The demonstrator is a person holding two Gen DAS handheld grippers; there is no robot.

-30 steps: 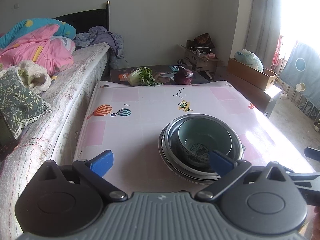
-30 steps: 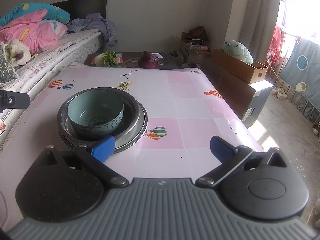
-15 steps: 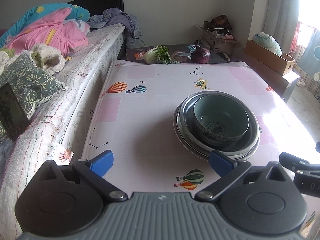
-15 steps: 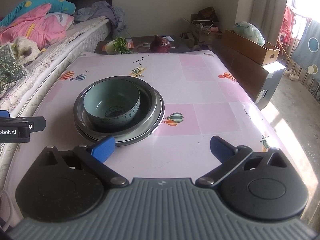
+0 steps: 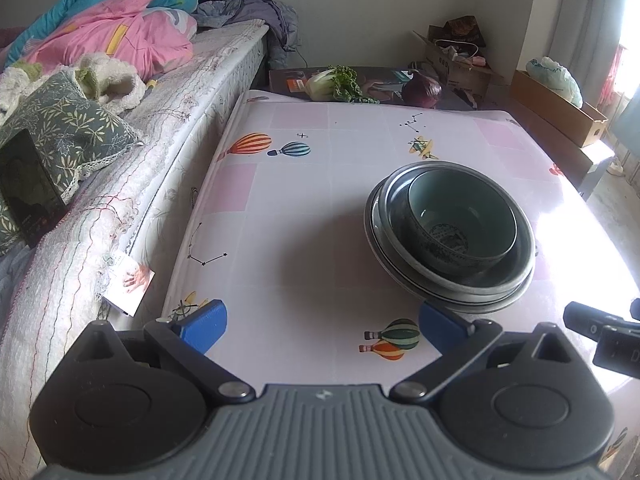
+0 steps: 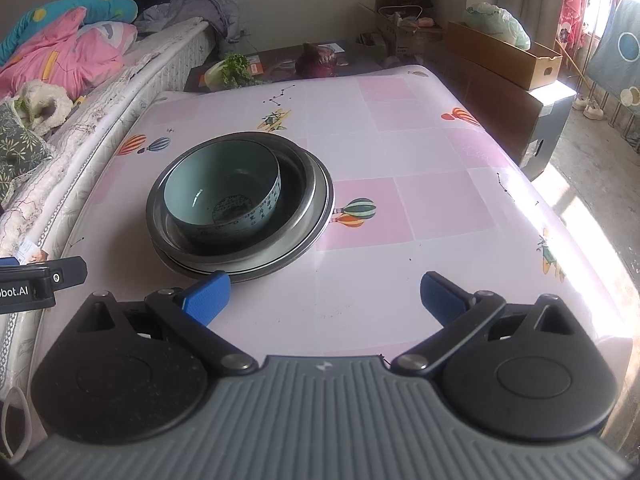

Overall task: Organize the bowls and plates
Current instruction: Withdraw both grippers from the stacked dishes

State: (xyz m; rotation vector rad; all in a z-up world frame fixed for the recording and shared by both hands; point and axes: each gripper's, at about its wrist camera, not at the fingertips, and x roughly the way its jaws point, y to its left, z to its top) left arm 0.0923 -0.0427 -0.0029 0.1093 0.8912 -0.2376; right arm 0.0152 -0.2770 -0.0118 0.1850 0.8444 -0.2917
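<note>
A pale green ceramic bowl (image 5: pixel 464 224) sits inside a steel bowl (image 5: pixel 516 272), which rests on a metal plate (image 5: pixel 376 240), all stacked on the pink patterned table (image 5: pixel 288 208). In the right wrist view the green bowl (image 6: pixel 224 192) leans toward the left of the steel bowl (image 6: pixel 300 200). My left gripper (image 5: pixel 322 326) is open and empty, near the table's front, left of the stack. My right gripper (image 6: pixel 324 296) is open and empty, in front of the stack and to its right.
A bed (image 5: pixel 120 128) with pillows and quilts runs along the table's left side. A low dark table with a cabbage (image 5: pixel 332 84) and a purple cabbage (image 5: pixel 422 88) stands behind. Cardboard boxes (image 6: pixel 504 56) stand at the right.
Both grippers have drawn back and risen from the stack, so more of the table shows. The bowls and plate have not moved. Both stay open.
</note>
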